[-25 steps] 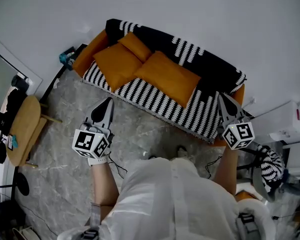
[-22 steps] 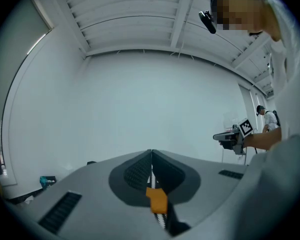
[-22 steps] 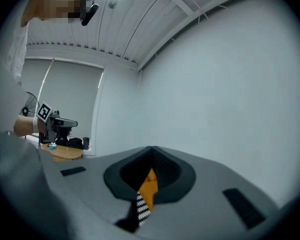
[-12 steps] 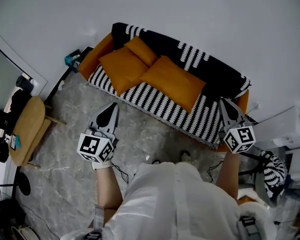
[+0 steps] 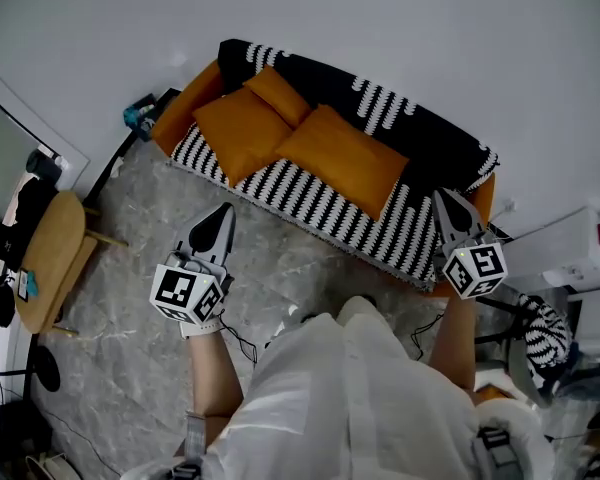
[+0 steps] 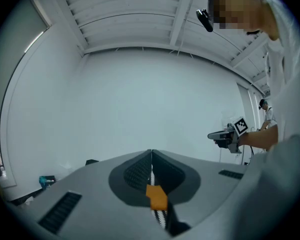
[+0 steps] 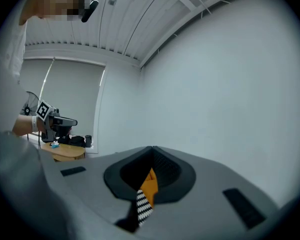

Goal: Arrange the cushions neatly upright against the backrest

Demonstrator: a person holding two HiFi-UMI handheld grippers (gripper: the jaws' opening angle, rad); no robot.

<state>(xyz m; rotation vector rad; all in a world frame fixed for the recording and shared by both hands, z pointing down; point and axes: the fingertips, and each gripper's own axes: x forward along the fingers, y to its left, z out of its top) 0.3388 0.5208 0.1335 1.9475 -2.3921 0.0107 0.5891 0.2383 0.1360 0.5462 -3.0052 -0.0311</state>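
Head cam sits up high and looks steeply down on the sofa from a little way back, with the left gripper and right gripper low in frame. Each gripper cam rides behind its own jaws, facing level at the wall, with the sofa just a sliver in the gap. Each also catches the other gripper off to the side. The right one shares the table with the head cam.

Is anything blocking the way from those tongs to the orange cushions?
Nothing visible does. Only floor and the front edge of the sofa lie between the left tongs, the right tongs and the cushions lying on the seat.
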